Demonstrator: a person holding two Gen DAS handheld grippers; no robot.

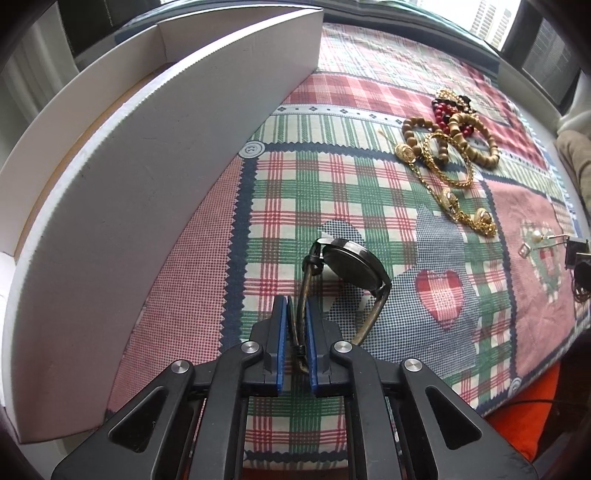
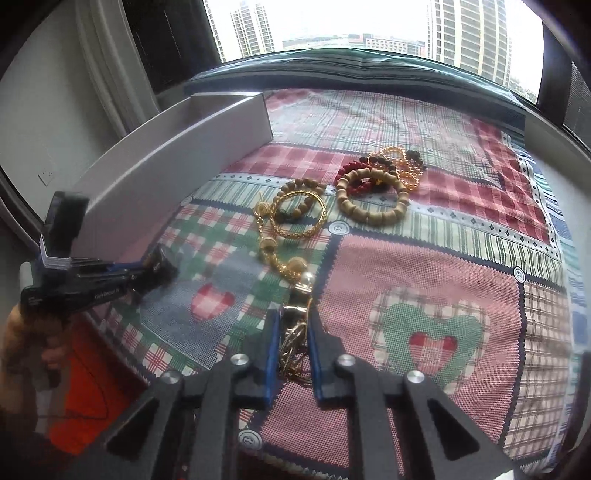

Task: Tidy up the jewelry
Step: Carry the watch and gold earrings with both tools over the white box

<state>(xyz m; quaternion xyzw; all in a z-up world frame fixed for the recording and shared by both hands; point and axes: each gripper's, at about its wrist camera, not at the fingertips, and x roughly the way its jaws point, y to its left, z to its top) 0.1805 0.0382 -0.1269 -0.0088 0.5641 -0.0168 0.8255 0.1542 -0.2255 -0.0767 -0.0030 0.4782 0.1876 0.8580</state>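
Left wrist view: patchwork plaid cloth [image 1: 332, 192], tall white cardboard box [image 1: 147, 177], then the left gripper [image 1: 296, 314] clamping a round black watch's [image 1: 352, 266] strap. Right gripper [image 2: 293, 325] pinches tangled gold chains [image 2: 295, 341].

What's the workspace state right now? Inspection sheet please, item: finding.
Surface: patchwork plaid tablecloth with heart patches covers the table.
Job's things: white box at the left, interior hidden; watch; wooden bead bracelets; red bead bracelet; gold bangle; gold chain necklace.
Clutter: nothing seen.
Grippers: left gripper shut on the watch strap, dial raised off the cloth; right gripper shut on a bundle of gold jewelry.
Cables: thin dark cable over the orange patch below the table edge.
Surroundings: window behind the table, high-rise buildings outside.
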